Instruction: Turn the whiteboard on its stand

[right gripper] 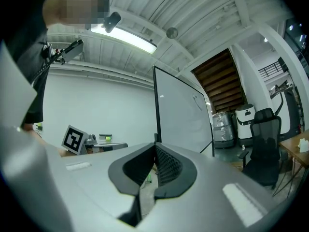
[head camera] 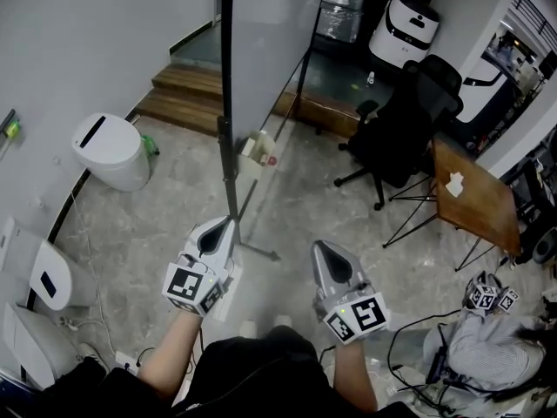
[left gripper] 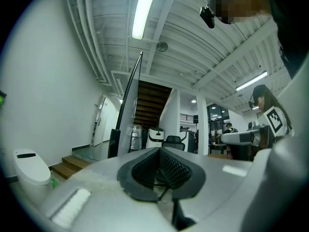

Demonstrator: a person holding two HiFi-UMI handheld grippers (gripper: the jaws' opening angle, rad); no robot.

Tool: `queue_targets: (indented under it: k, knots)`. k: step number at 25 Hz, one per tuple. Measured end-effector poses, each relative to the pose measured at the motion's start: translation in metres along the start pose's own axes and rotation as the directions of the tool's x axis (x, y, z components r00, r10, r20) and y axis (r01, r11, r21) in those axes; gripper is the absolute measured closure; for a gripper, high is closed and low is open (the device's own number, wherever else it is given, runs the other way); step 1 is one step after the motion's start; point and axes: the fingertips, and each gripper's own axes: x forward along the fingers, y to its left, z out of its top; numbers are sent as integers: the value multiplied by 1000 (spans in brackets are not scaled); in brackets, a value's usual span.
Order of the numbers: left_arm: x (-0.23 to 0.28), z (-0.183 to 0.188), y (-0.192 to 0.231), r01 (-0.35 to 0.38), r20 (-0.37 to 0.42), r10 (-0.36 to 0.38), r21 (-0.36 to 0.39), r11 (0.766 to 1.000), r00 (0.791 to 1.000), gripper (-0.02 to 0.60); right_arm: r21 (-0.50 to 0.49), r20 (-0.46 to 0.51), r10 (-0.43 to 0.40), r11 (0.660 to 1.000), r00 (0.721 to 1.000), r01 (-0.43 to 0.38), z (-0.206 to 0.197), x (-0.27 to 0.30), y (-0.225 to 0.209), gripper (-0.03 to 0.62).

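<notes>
Head view: left claw (head camera: 215, 235) and right claw (head camera: 332, 261), closed and empty, face the stiff whiteboard (head camera: 265, 42); its dark frame edge (head camera: 227, 77) looks the likeliest handhold.

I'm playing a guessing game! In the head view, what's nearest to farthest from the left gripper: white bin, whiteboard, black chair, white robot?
1. whiteboard, right ahead of the left gripper.
2. white bin, left, by the wall.
3. black chair, across on the right.
4. white robot, far back right.
</notes>
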Motion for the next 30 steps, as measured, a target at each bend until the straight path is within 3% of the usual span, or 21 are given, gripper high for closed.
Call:
queue_targets:
  k: [11, 22, 26, 30]
  knots:
    - [41, -1, 38, -135, -17, 136, 47, 990, 991, 583, 5, 12, 73, 997, 997, -73, 7, 27, -35, 585]
    - [91, 16, 97, -286, -20, 292, 149, 947, 956, 577, -22, -27, 164, 986, 986, -165, 6, 57, -60, 585]
    - [109, 21, 118, -313, -30, 324, 187, 931, 945, 533, -9, -22, 200, 980, 980, -200, 7, 67, -62, 585]
    - [125, 22, 139, -346, -32, 357, 176, 922, 934, 498, 1, -17, 224, 975, 974, -224, 6, 72, -61, 585]
